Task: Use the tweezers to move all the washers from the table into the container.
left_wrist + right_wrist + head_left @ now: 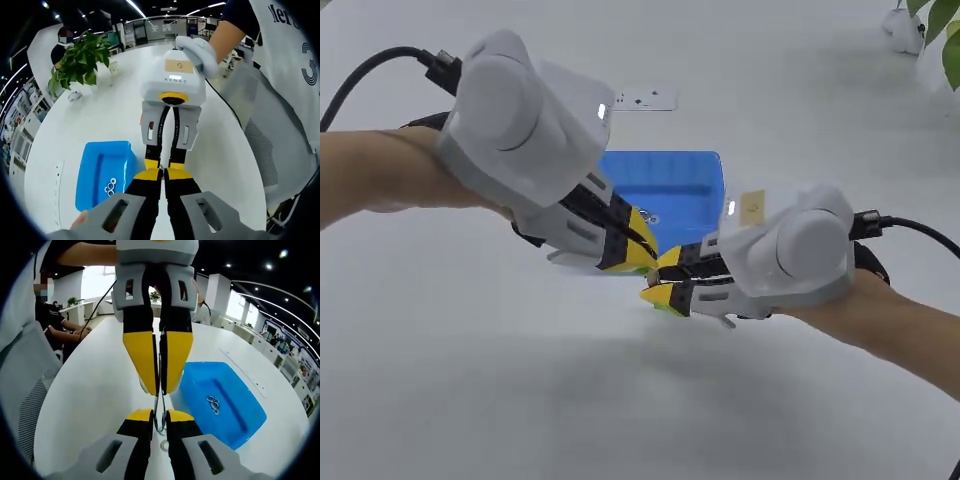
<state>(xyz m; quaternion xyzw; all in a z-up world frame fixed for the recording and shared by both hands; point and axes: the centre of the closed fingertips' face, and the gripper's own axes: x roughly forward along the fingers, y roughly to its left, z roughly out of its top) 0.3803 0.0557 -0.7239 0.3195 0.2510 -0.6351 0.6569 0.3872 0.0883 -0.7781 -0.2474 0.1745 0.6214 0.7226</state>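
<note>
Blue container (243,426) sits on the white table (85,405) with a few washers (213,403) inside; another washer (164,445) lies on the table just beside the tip of the tweezers (160,402); left gripper (160,387) and right gripper (160,419) meet tip to tip, each with jaws pressed close on the tweezers.
</note>
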